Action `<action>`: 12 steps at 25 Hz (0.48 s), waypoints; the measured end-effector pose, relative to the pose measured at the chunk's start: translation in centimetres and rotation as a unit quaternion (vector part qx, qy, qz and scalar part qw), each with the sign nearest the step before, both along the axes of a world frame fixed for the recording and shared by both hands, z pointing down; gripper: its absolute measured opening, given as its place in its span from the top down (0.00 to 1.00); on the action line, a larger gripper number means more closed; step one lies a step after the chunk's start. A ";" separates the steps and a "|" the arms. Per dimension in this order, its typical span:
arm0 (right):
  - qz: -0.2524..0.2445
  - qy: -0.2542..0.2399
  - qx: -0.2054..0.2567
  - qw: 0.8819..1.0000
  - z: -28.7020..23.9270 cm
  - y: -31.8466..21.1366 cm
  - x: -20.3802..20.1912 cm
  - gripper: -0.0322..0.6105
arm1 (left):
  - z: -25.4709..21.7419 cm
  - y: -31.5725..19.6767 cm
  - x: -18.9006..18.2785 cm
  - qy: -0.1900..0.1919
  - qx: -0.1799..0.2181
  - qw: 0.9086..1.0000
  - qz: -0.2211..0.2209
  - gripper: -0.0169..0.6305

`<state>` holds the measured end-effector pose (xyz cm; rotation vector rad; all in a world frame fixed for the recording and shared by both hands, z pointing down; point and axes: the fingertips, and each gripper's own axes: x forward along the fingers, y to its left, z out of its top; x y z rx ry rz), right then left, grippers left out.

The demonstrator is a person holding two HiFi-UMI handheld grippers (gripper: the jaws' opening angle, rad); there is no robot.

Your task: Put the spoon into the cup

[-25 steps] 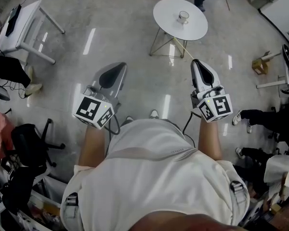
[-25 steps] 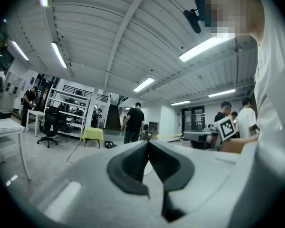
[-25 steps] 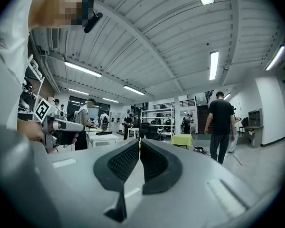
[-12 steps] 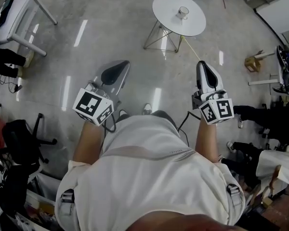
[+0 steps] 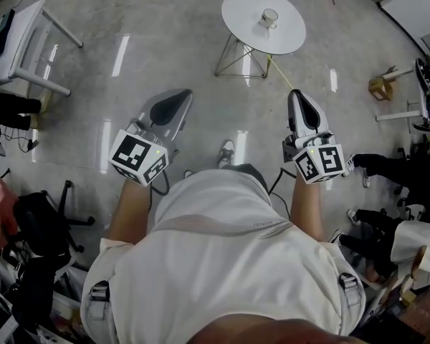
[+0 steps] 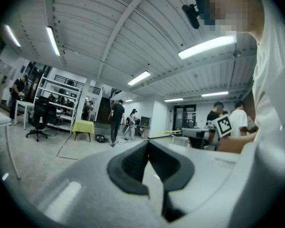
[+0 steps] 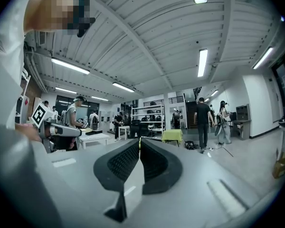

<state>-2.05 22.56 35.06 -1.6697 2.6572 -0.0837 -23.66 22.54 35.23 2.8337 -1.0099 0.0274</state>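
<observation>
Approach step: you are holding the left hand-held gripper [image 5: 173,100] and right hand-held gripper [image 5: 299,96] clenched empty, well apart from the cup [image 5: 270,18]; step closer next.

No word, number or brand can be read in any view. The left marker cube [image 5: 137,158] on the left gripper [image 5: 173,100] and the right marker cube [image 5: 320,162] on the right gripper [image 5: 299,99] carry only black-and-white square patterns, not letters. A short line of print on the back of the person's white shirt [image 5: 261,224] is too small to make out.
</observation>
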 end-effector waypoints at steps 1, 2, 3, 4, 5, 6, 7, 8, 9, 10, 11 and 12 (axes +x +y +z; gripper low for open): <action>0.001 -0.003 0.002 1.000 -0.2 -1.2 0.8 0.93 | -0.2 -1.0 0.8 -0.003 0.001 1.000 0.001 0.97; 0.001 -0.006 0.005 1.000 -0.3 -2.4 1.7 0.93 | -0.5 -2.0 1.7 -0.005 0.003 1.000 0.002 0.97; 0.000 -0.008 0.008 1.000 -0.5 -3.6 2.9 0.93 | -0.9 -3.1 2.8 -0.008 0.006 1.000 0.003 0.97; 0.000 -0.011 0.010 1.000 -0.7 -4.8 4.1 0.93 | -1.3 -4.1 4.0 -0.010 0.009 1.000 0.003 0.97; 0.001 -0.014 0.011 1.000 -0.9 -6.0 5.3 0.93 | -1.7 -5.2 5.1 -0.013 0.012 1.000 0.002 0.97; 0.001 -0.016 0.011 1.000 -1.1 -7.3 6.5 0.93 | -2.1 -6.4 6.2 -0.015 0.015 1.000 0.000 0.97; 0.001 -0.018 0.010 1.000 -1.2 -8.6 7.6 0.93 | -2.4 -7.6 7.2 -0.017 0.016 1.000 -0.003 0.97; 0.000 -0.020 0.010 1.000 -1.2 -9.8 8.7 0.93 | -2.6 -8.7 8.2 -0.019 0.016 1.000 -0.006 0.97; -0.002 -0.022 0.011 1.000 -1.2 -10.9 9.8 0.93 | -2.7 -9.7 9.3 -0.021 0.015 1.000 -0.008 0.97; -0.004 -0.024 0.012 1.000 -1.0 -12.1 10.8 0.93 | -2.7 -10.8 10.3 -0.022 0.012 1.000 -0.009 0.97; -0.004 -0.027 0.011 1.000 -0.8 -13.2 12.0 0.93 | -2.7 -11.8 11.4 -0.023 0.008 1.000 -0.010 0.97; -0.002 -0.030 0.008 1.000 -0.4 -14.4 13.2 0.93 | -2.6 -12.9 12.6 -0.023 0.003 1.000 -0.011 0.97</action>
